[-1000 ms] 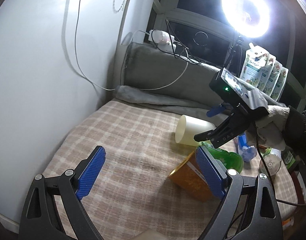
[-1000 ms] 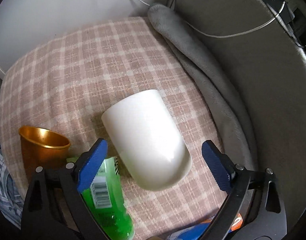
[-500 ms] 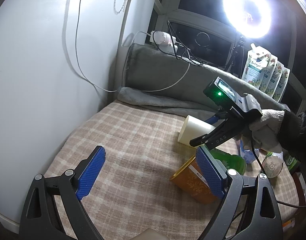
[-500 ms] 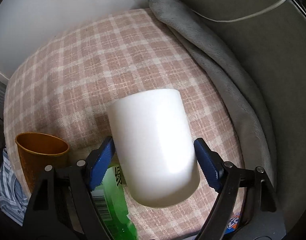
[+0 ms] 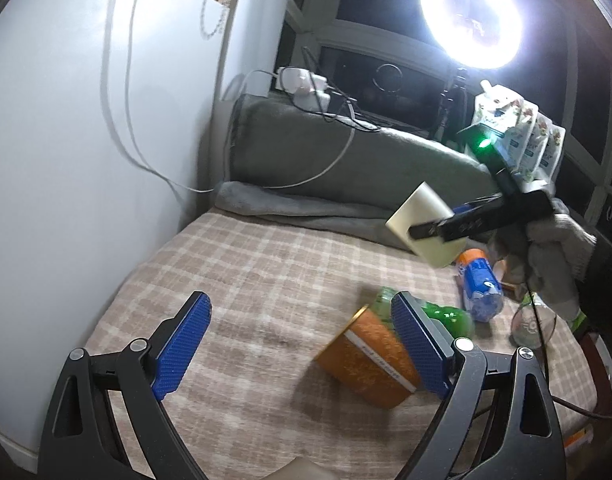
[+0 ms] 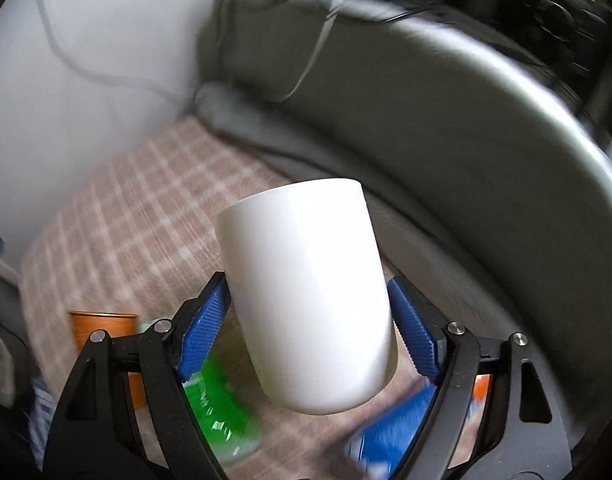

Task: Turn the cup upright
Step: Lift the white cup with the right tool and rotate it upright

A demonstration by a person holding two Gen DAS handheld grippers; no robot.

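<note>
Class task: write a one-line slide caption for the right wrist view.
Right gripper clamps a white cup above the checked cushion, with an orange cup and green bottle below.

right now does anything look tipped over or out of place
Yes: the white cup hangs tilted in the right gripper, off the checked cloth. Below, the orange cup and green bottle lie on their sides.

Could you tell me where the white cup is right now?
The white cup is clamped in the right gripper, lifted off the plaid cushion, above the blue bottle in the left wrist view.
</note>
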